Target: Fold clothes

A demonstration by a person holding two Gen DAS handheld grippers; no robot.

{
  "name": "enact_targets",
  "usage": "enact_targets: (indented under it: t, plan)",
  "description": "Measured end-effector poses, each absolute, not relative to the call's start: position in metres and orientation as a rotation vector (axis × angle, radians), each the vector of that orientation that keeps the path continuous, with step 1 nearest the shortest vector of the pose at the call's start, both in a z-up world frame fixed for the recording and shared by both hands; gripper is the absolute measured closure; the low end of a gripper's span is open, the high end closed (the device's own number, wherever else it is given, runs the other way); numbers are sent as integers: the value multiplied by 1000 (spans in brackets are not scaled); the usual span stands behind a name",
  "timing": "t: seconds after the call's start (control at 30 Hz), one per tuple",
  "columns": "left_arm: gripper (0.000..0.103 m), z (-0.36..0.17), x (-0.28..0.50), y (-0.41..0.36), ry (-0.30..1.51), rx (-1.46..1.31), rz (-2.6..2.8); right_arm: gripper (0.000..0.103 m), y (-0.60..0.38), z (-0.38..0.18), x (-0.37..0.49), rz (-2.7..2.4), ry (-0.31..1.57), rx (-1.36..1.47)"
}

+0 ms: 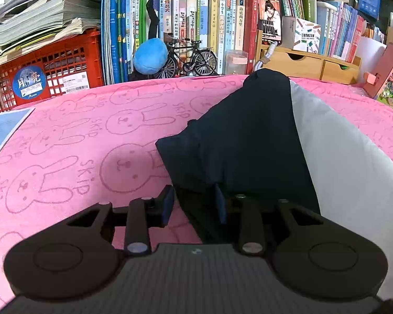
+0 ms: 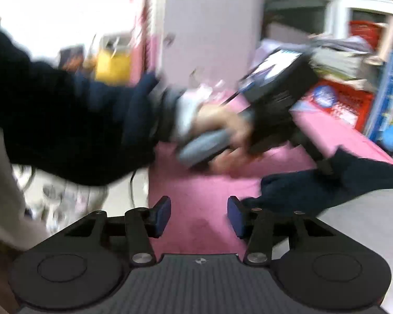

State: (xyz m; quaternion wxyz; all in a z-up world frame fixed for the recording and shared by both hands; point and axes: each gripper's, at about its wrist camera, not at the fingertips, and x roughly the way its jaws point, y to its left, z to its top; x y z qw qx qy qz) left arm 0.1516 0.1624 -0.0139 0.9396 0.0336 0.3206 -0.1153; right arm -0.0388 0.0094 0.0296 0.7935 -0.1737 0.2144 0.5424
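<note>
A navy garment (image 1: 249,136) with a white panel (image 1: 340,170) lies humped on the pink bunny-print cloth (image 1: 78,144). In the left wrist view my left gripper (image 1: 194,202) is shut on the garment's near navy corner, and fabric fills the gap between its blue pads. The blurred right wrist view shows a person's hand (image 2: 222,123) in a dark sleeve holding that left gripper (image 2: 325,166) on the garment (image 2: 327,183). My right gripper (image 2: 199,217) is open above bare pink cloth with nothing between its pads. The garment's edge lies just beside its right finger.
Behind the table stand a red crate (image 1: 47,73) topped with paper stacks, a row of books (image 1: 196,26), a blue plush ball (image 1: 150,56), a model bicycle (image 1: 191,57) and a wooden drawer box (image 1: 309,65). A blue card (image 1: 2,130) lies at the cloth's left edge.
</note>
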Motion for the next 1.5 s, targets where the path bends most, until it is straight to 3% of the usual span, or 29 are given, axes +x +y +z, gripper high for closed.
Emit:
enact_targets:
  t: [0.13, 0.23, 0.27, 0.33, 0.43, 0.5, 0.6, 0.67, 0.73, 0.8, 0.83, 0.97, 1.13, 1.2, 1.33, 1.4, 1.5]
  plan:
    - [70, -15, 151, 164, 649, 62, -239, 55, 7, 24, 14, 1044, 520, -200]
    - [70, -15, 151, 165, 646, 56, -242, 50, 29, 7, 9, 1126, 579, -263]
    - [69, -15, 151, 165, 644, 55, -243, 40, 36, 4, -7, 1163, 570, -343]
    - [69, -16, 151, 166, 642, 51, -245, 41, 39, 6, -39, 1290, 543, -476]
    - [69, -16, 150, 166, 639, 47, -247, 36, 19, 26, -52, 1384, 486, -430]
    - [69, -17, 150, 167, 637, 44, -248, 22, 5, 34, -29, 1311, 482, -318]
    - [69, -17, 150, 167, 635, 40, -250, 22, -17, 42, 20, 1147, 490, -124]
    - [69, -17, 150, 168, 637, 40, -252, 27, -18, 27, 55, 1068, 609, 20]
    - [69, -16, 150, 168, 637, 42, -251, 31, 1, 12, 45, 1112, 648, -60]
    - [69, -16, 150, 169, 640, 40, -253, 5, 25, 0, 14, 1177, 619, -249]
    - [69, -16, 150, 170, 641, 37, -256, 3, 35, -2, -7, 1192, 572, -382]
    - [69, -16, 150, 170, 642, 38, -258, 11, 20, 14, -15, 1270, 578, -312]
    - [69, -16, 150, 169, 643, 40, -256, 5, -11, 27, 18, 1038, 503, -110]
    - [69, -16, 150, 168, 644, 41, -251, 17, 2, 8, 38, 948, 609, -93]
    - [68, -16, 149, 168, 644, 41, -246, 0, 43, -10, 0, 1094, 586, -328]
    - [68, -16, 149, 167, 644, 40, -243, 0, 56, -14, -24, 1110, 541, -465]
    - [68, -16, 149, 167, 645, 42, -240, 4, 38, 2, -24, 1156, 563, -337]
